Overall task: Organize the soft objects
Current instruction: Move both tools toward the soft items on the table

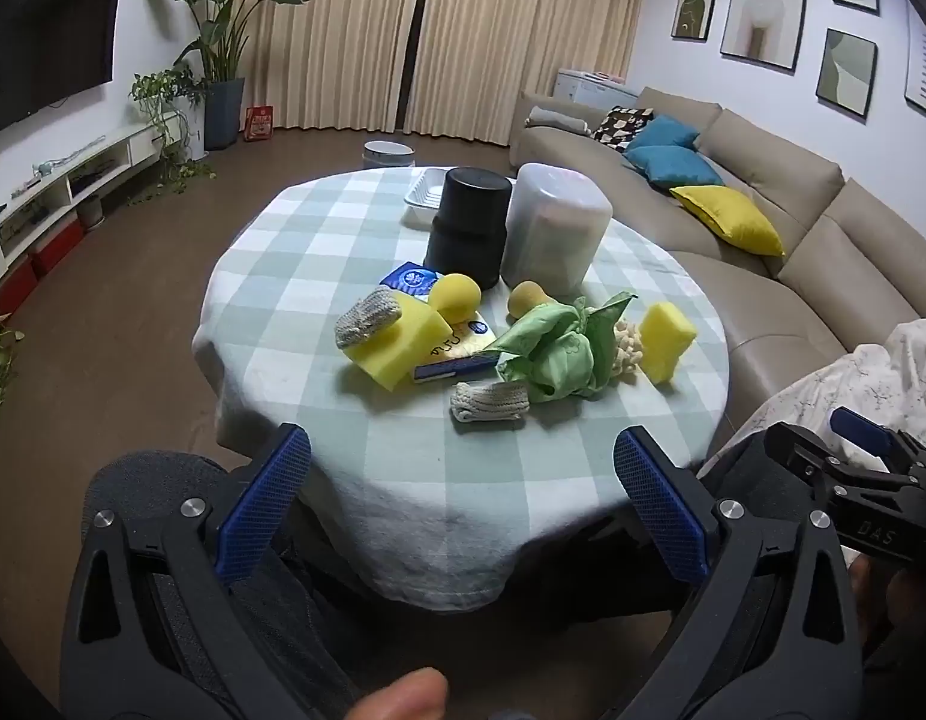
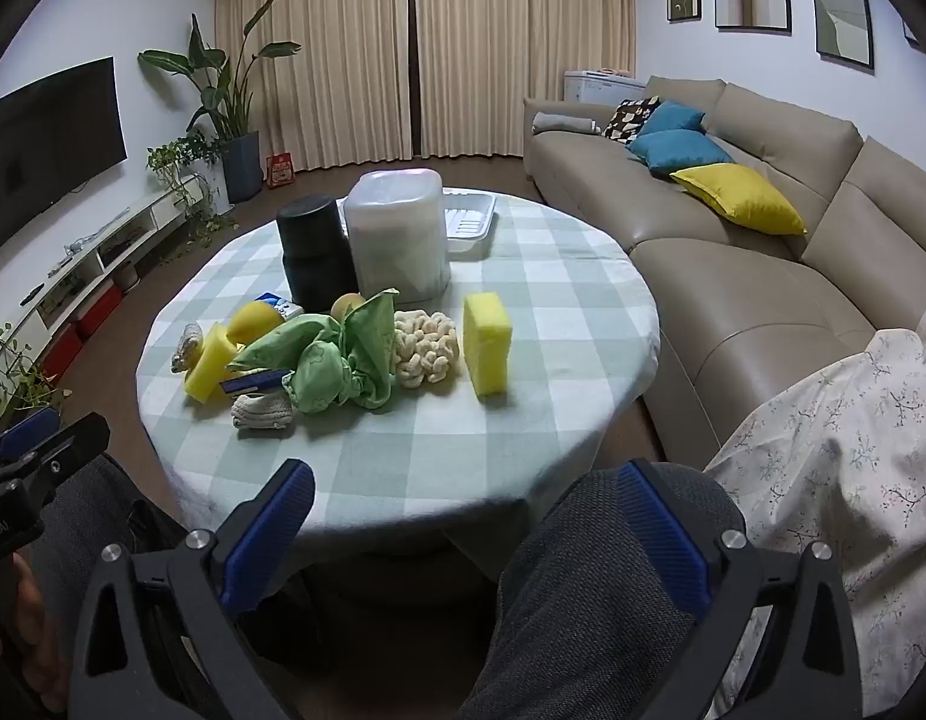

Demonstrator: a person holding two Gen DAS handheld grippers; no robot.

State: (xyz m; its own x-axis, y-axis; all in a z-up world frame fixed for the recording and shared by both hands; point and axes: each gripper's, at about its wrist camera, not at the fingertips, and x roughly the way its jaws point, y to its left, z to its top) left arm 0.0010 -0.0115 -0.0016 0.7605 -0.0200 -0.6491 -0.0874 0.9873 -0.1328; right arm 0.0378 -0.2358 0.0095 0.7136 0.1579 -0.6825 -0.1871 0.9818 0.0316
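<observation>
On the round checked table lies a heap of soft things: a crumpled green cloth, an upright yellow sponge, a second yellow sponge, a cream chenille pad, a rolled white cloth, a grey knitted scrubber and two yellow round sponges. My left gripper and right gripper both hang open before the table's near edge, well short of the heap, with nothing between their fingers.
A black canister, a translucent lidded tub and a white tray stand behind the heap. A beige sofa runs along the right. The person's knees are under the table edge.
</observation>
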